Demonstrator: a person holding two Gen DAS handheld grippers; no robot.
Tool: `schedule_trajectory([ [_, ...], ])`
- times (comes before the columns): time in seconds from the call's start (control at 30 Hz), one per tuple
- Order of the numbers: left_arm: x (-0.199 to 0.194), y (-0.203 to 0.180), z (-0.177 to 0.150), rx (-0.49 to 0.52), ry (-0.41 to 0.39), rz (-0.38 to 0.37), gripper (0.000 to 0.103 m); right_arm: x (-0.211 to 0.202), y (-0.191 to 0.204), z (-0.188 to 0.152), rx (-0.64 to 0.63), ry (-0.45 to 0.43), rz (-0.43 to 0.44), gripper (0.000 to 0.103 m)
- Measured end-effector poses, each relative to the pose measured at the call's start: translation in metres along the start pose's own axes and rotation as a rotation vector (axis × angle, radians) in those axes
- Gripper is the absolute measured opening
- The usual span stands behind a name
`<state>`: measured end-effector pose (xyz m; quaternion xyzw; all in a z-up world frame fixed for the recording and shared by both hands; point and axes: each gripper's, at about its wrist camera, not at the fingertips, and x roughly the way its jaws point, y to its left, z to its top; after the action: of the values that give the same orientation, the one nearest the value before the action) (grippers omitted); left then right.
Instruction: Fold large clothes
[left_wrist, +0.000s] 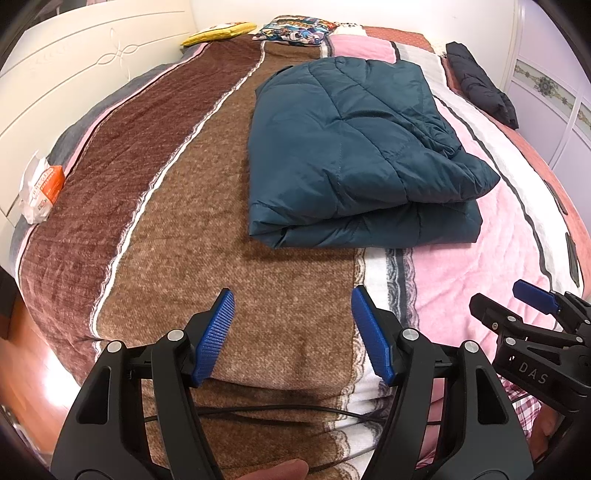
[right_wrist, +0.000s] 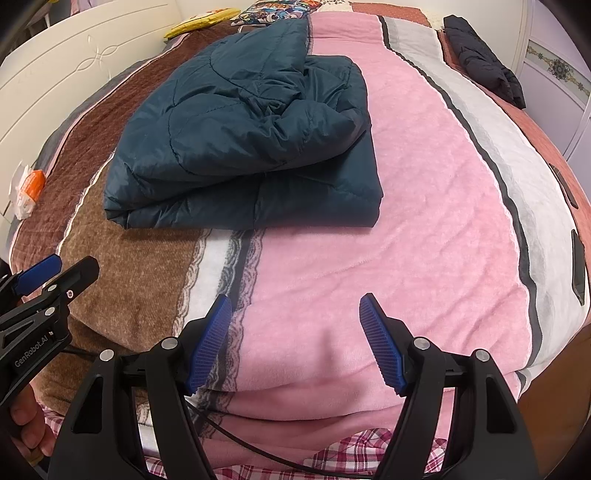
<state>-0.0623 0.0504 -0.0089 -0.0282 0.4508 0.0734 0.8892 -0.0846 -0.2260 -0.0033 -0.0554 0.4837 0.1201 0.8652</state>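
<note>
Bed covered by a striped blanket: brown bands, pink, white, grey lines. Folded teal quilted jacket lies at centre, straddling brown and pink. At 1 o'clock, a dark bundled garment near the edge. At 12, a yellow cushion and patterned pillow. At 9, an orange-and-white packet.

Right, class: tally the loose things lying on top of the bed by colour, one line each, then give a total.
Teal: 1, the folded jacket
Black: 1, the bundled garment
Yellow: 1, the pillow
Multicoloured: 1, the printed cushion
White and orange: 1, the packet
Total: 5
</note>
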Motion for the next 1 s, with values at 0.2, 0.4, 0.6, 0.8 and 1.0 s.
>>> schedule_trajectory([
  [0.2,-0.0004,-0.0007,-0.0004,0.0,-0.001,0.0,0.066,0.0009,0.0001,-0.0007,0.002,0.004,0.001,0.071],
  [0.4,-0.0007,-0.0013,-0.0008,-0.001,0.0,0.0,0.066,0.0013,0.0005,-0.0017,0.004,0.006,0.002,0.071],
  [0.6,-0.0005,-0.0009,-0.0008,0.0,-0.001,0.0,0.066,0.0023,-0.0004,-0.0024,0.006,0.01,0.004,0.071],
  [0.8,-0.0006,-0.0007,-0.0013,-0.002,0.0,0.002,0.066,0.0025,-0.0003,-0.0028,0.009,0.012,0.005,0.071],
  [1.0,-0.0009,-0.0009,-0.0013,-0.001,0.0,0.002,0.066,0.0041,-0.0009,-0.0042,0.011,0.017,0.005,0.071],
])
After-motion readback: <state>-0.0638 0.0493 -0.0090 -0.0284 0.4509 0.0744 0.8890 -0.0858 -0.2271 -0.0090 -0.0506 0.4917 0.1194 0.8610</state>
